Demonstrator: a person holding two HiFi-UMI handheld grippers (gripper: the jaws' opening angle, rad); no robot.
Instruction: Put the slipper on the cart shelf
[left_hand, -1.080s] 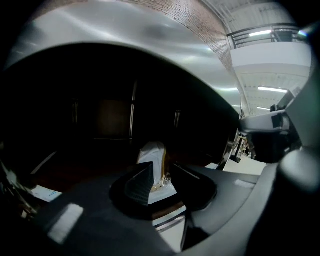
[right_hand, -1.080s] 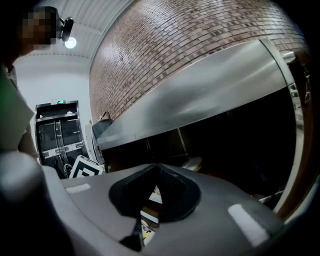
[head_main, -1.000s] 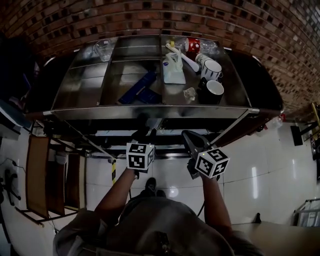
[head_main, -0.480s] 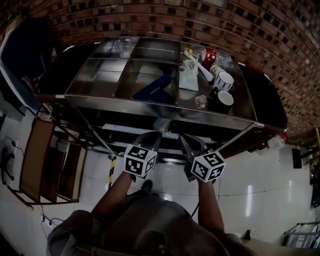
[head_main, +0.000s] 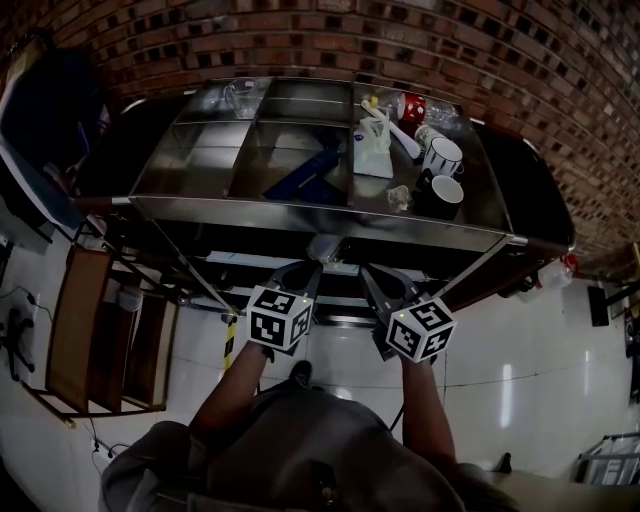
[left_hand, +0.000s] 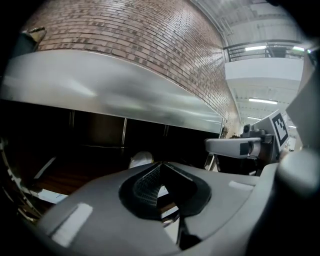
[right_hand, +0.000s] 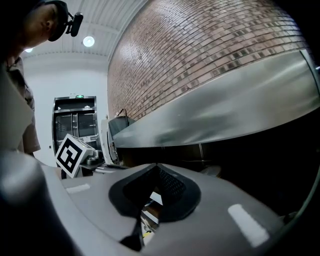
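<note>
I read left gripper (left_hand: 160, 164) jaws pressed together, nothing pinched. Right gripper (right_hand: 156, 166) jaws likewise together, empty. Pale rounded slipper (left_hand: 141, 159) lies on lower shelf (head_main: 250, 262) of shiny steel cart (head_main: 300, 212), just ahead of left jaw tips, untouched.

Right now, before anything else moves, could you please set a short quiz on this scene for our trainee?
1. True or false: the left tongs and the right tongs are both shut, with nothing between them.
2. In the head view, where does the white mug stand? A: at the right end of the cart top. B: on the floor. C: between the left tongs.
3. Fill in: the wall behind the cart is made of ____.

Key: 1 true; 2 A; 3 brick.
</note>
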